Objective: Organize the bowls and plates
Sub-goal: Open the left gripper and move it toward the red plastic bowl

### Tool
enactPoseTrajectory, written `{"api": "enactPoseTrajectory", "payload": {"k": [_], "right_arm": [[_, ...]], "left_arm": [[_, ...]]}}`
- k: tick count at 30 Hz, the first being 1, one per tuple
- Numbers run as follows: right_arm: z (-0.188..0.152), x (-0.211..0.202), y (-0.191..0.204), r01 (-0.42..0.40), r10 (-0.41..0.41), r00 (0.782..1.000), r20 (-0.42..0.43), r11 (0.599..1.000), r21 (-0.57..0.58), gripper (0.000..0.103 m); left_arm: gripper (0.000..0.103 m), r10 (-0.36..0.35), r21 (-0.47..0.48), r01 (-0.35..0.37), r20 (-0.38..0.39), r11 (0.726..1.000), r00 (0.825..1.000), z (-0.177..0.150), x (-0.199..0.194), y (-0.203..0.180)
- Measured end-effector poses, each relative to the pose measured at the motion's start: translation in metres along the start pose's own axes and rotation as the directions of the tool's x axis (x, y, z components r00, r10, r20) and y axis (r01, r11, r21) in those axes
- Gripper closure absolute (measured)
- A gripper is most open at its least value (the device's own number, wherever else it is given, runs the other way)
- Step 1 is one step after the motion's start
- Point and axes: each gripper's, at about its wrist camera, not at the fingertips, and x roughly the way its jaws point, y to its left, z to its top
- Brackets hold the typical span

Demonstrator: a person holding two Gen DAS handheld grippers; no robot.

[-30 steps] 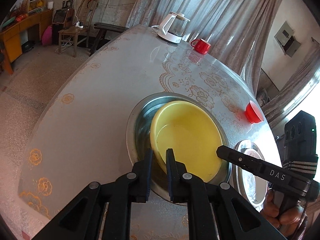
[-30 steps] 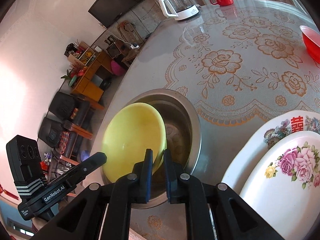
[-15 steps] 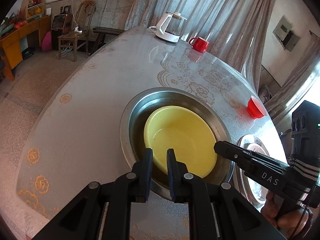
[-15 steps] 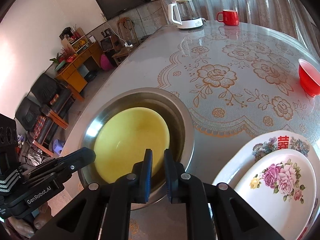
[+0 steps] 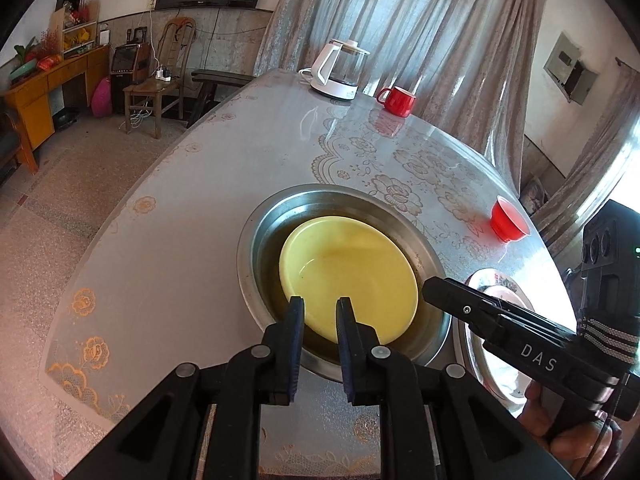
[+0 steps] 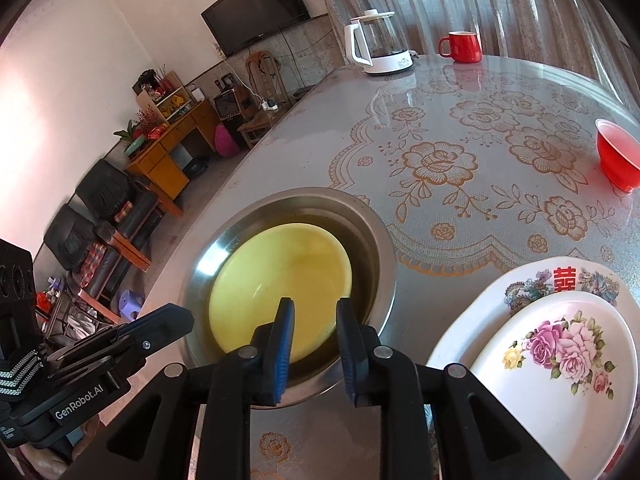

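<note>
A yellow bowl [image 5: 348, 272] [image 6: 280, 276] lies flat inside a wide steel basin [image 5: 256, 232] [image 6: 384, 248] on the lace-covered table. My left gripper [image 5: 320, 312] hovers over the bowl's near rim. Its jaws are opening and the pads stand apart from the rim. My right gripper [image 6: 315, 316] is over the same rim from the other side. Its jaws are also opening, wider, with only the bowl's surface seen through the gap. Each gripper shows in the other's view, the right gripper [image 5: 430, 286] at the basin's right and the left gripper [image 6: 180, 316] at its left.
A small rose-patterned plate [image 6: 560, 360] rests on a larger flowered plate [image 6: 520, 280] [image 5: 500, 284] right of the basin. A red bowl [image 5: 508, 220] [image 6: 616, 156] stands further right. A red mug [image 5: 398, 100] and a glass kettle [image 5: 338, 70] are at the far edge.
The yellow bowl was held tilted by both grippers; it has come down flat into the basin. Both pairs of jaws have parted off its rim and the left one has drawn back slightly.
</note>
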Motion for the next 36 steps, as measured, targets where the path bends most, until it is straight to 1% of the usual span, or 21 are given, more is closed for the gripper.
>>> {"api": "enactPoseTrajectory", "payload": {"k": [4, 5, 7, 9, 10, 12, 16, 19, 23, 26, 30, 33, 36], "right_arm": [[-0.004, -0.012, 0.004, 0.018, -0.017, 0.999, 0.046, 0.999, -0.031, 0.077], [-0.006, -0.015, 0.005, 0.029, -0.027, 0.998, 0.064, 0.999, -0.038, 0.073], [-0.008, -0.024, 0.005, 0.055, -0.048, 0.992, 0.113, 0.997, -0.057, 0.07], [-0.011, -0.034, 0.006, 0.093, -0.079, 0.983, 0.167, 0.993, -0.075, 0.061], [-0.012, -0.04, 0.005, 0.107, -0.09, 0.977, 0.194, 0.991, -0.079, 0.06], [-0.014, -0.048, -0.002, 0.097, -0.081, 0.972, 0.219, 0.993, -0.066, 0.056], [-0.016, -0.061, -0.029, 0.033, -0.034, 0.975, 0.221, 0.999, 0.011, 0.054], [-0.02, -0.07, -0.051, 0.022, -0.038, 0.973, 0.226, 0.997, 0.072, 0.053], [-0.028, -0.081, -0.084, 0.004, -0.039, 0.977, 0.211, 0.987, 0.16, 0.053], [-0.033, -0.089, -0.11, 0.013, -0.06, 0.977, 0.202, 0.974, 0.224, 0.053], [-0.037, -0.099, -0.144, 0.028, -0.09, 0.977, 0.191, 0.953, 0.302, 0.053], [-0.037, -0.107, -0.169, 0.035, -0.113, 0.973, 0.199, 0.932, 0.36, 0.053], [-0.033, -0.115, -0.193, 0.045, -0.142, 0.967, 0.209, 0.911, 0.41, 0.053]], "left_arm": [[0.085, 0.008, 0.014, -0.008, 0.007, 1.0, 1.0, -0.005, -0.004, -0.005], [0.085, 0.013, 0.022, -0.013, 0.01, 1.0, 1.0, -0.007, -0.004, -0.007], [0.082, 0.031, 0.042, -0.032, 0.024, 0.999, 0.999, -0.009, -0.007, -0.011], [0.079, 0.043, 0.062, -0.045, 0.036, 0.997, 0.998, -0.011, -0.008, -0.016], [0.078, 0.043, 0.069, -0.045, 0.039, 0.997, 0.998, -0.012, -0.009, -0.018], [0.078, 0.038, 0.079, -0.041, 0.04, 0.996, 0.998, -0.014, -0.01, -0.023], [0.075, 0.028, 0.101, -0.032, 0.042, 0.994, 0.999, -0.014, -0.009, -0.033], [0.075, 0.017, 0.124, -0.022, 0.039, 0.992, 0.999, -0.013, -0.007, -0.042], [0.073, 0.007, 0.159, -0.012, 0.029, 0.987, 1.0, -0.013, 0.0, -0.059], [0.071, -0.009, 0.178, 0.007, 0.012, 0.984, 1.0, -0.01, 0.007, -0.071], [0.07, -0.044, 0.195, 0.049, -0.029, 0.98, 0.999, -0.002, 0.022, -0.09], [0.07, -0.063, 0.22, 0.075, -0.063, 0.973, 0.996, 0.006, 0.034, -0.107], [0.07, -0.082, 0.223, 0.101, -0.089, 0.97, 0.993, 0.016, 0.045, -0.123]]}}
